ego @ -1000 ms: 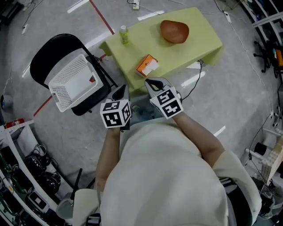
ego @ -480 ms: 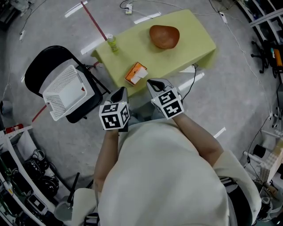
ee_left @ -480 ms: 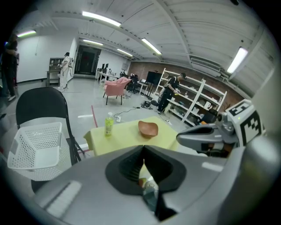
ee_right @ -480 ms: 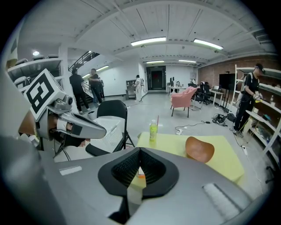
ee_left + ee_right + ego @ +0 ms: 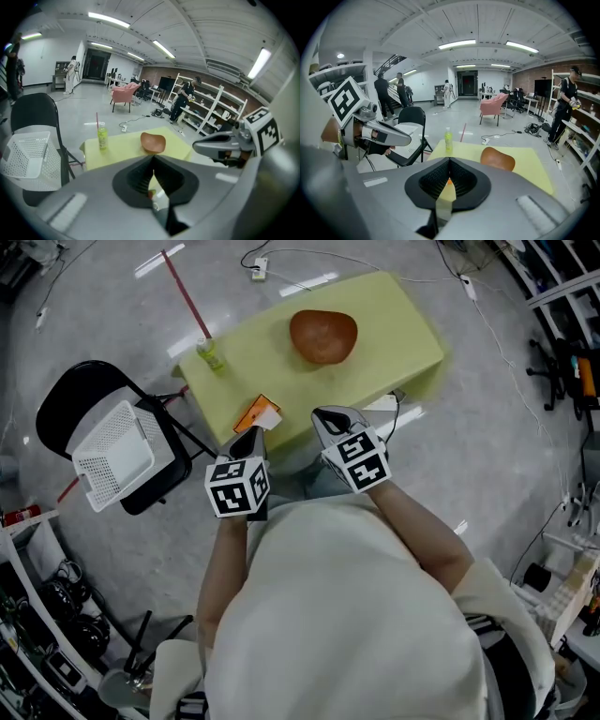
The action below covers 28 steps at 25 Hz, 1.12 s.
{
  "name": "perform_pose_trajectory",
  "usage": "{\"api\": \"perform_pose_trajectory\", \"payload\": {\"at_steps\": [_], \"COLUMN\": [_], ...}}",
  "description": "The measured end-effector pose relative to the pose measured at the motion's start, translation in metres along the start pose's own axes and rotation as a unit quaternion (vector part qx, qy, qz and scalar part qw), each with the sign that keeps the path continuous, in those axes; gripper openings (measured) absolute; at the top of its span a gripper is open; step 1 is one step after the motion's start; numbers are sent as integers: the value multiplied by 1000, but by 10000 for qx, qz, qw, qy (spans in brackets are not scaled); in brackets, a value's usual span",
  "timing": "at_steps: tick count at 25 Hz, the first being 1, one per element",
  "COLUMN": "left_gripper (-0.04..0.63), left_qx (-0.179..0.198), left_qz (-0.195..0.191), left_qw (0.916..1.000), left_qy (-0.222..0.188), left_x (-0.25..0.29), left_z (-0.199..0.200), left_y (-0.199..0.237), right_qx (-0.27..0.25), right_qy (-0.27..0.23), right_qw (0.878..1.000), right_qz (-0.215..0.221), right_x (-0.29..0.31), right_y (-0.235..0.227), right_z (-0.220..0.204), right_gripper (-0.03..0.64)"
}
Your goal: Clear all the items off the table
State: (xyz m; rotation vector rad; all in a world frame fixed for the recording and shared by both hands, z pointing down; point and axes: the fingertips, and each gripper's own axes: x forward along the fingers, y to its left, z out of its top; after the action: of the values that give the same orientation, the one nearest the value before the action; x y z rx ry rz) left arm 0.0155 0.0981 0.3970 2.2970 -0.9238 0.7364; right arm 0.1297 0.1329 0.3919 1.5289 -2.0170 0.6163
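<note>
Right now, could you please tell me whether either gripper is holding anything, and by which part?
Nothing is held: the left gripper and the right gripper both have their jaws closed together with nothing between them.

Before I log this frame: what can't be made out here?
Orange box: print too small in the head view; in both gripper views the shut jaws hide nearly all of it.
Bottle: label too small in every view.
Table: near edge partly covered by the left gripper and right gripper in the head view.
</note>
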Motion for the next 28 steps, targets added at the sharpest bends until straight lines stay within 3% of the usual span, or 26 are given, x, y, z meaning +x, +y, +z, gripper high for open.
{"api": "perform_pose_trajectory", "payload": {"at_steps": [16,28], "left_gripper": [9,9], "left_qx": [-45,257], "left_qz": [44,-62], "left_qw": [10000,9992], "left_qy": [68,289], "left_x": [88,125], "left_z": [18,28], "left_y": [-81,-109], "right_qx": [248,603], "right_qy": [19,-67], "right_qw": [9995,9970], "right_qz": [-195,-471], "right_x": [-29,-30], "right_y": [-121,-166], "right_z": [-45,-53], "right_gripper": [0,0]}}
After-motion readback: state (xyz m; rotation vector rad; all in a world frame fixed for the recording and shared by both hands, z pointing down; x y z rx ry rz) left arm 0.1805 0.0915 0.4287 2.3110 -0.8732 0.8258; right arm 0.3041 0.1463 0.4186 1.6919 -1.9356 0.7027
